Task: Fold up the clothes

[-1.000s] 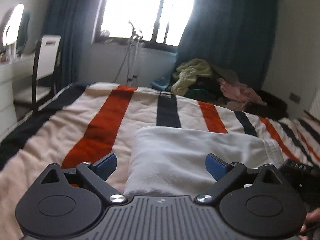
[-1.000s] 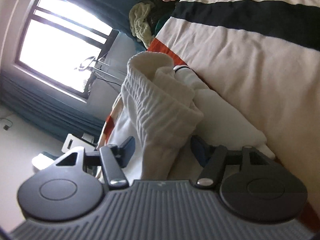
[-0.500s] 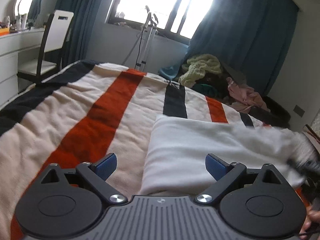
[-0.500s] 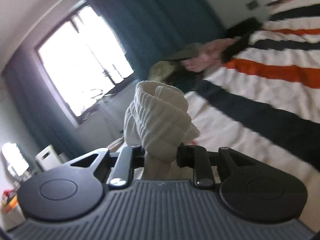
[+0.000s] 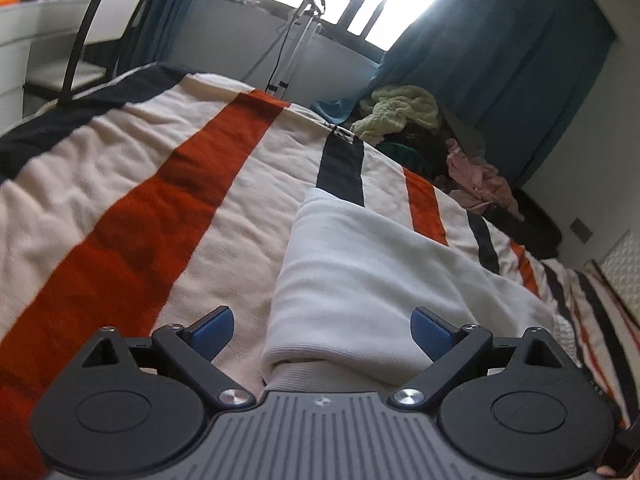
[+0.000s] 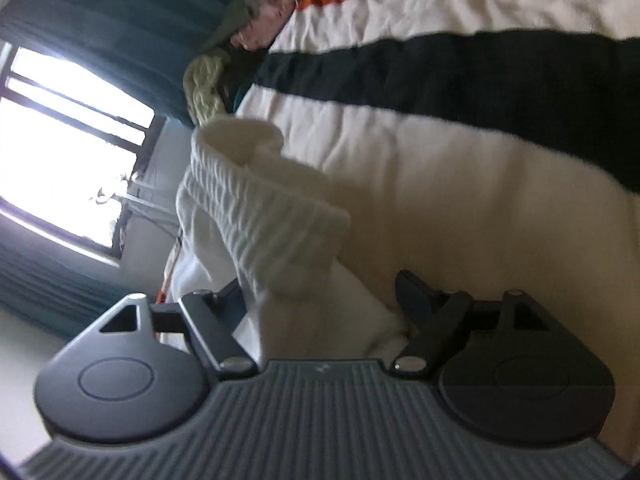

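A white folded garment (image 5: 360, 276) lies on the striped blanket (image 5: 160, 200) of a bed. My left gripper (image 5: 322, 332) stands open low over its near end. The blue pads (image 5: 212, 334) sit on either side of the cloth without pressing it. In the right wrist view the garment's ribbed white edge (image 6: 264, 216) rises in a loop between the fingers of my right gripper (image 6: 320, 300). Its jaws are opening. The left finger is half hidden behind the cloth, and the right finger (image 6: 416, 300) stands beside it.
A heap of unfolded clothes (image 5: 400, 112), yellow-green and pink, lies at the far end of the bed. A chair (image 5: 108, 12) and a white desk stand at the left. A metal stand (image 5: 296, 32) is by the bright window, with dark blue curtains (image 5: 500, 60) on the right.
The right jaws, spread a second ago, closed on the ribbed edge half a second ago and now stand wide again; that view rolled. The left gripper sank and rolled toward the garment.
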Motion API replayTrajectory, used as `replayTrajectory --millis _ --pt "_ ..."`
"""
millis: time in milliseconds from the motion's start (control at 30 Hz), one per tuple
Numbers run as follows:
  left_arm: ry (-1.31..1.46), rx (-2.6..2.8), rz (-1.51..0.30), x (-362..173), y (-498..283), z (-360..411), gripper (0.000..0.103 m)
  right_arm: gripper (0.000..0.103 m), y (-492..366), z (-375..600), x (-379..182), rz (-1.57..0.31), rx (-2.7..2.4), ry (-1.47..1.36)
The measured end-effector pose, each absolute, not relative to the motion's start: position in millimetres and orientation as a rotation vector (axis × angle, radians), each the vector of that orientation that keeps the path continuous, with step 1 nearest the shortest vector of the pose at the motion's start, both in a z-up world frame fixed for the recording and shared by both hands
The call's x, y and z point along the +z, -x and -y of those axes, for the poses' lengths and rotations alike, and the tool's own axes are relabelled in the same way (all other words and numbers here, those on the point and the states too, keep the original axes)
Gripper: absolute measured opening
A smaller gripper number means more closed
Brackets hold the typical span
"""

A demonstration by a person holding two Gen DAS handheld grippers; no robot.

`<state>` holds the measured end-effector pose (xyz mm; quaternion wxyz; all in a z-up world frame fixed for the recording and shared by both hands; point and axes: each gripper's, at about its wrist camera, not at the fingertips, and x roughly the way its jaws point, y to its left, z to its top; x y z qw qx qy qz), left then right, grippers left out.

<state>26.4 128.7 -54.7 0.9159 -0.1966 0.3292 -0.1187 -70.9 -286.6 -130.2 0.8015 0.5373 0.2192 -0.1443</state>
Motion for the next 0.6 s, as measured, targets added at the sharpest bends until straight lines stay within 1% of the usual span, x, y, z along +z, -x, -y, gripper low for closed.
replayTrajectory --millis 100,167,200,267,367,500,567,600 --pt "0.439 -0.238 -0.687 -57 -27 -132 0.096 0.081 70 277 -125 -0.496 -0.292 -1.102" --pt "0.461 -0.235 -0.691 -59 -29 -135 0.096 0.082 71 273 -121 -0.475 -0.261 -1.086" --pt "0.474 -0.236 -0.694 -60 -30 -136 0.096 0.084 73 272 -120 -0.44 -0.234 -1.104" --pt "0.501 -0.242 -0.706 -63 -33 -138 0.096 0.084 76 272 -115 -0.358 -0.174 -1.129" --pt "0.524 -0.243 -0.726 -70 -40 -138 0.095 0.084 77 270 -105 -0.285 -0.105 -1.1" --pt "0.539 -0.259 -0.78 -83 -53 -130 0.091 0.084 75 267 -101 -0.296 -0.127 -1.082" --pt "0.544 -0.263 -0.798 -90 -59 -127 0.091 0.084 77 271 -109 -0.317 -0.162 -1.126" --pt "0.547 -0.265 -0.806 -94 -62 -126 0.089 0.083 78 273 -112 -0.326 -0.175 -1.144"
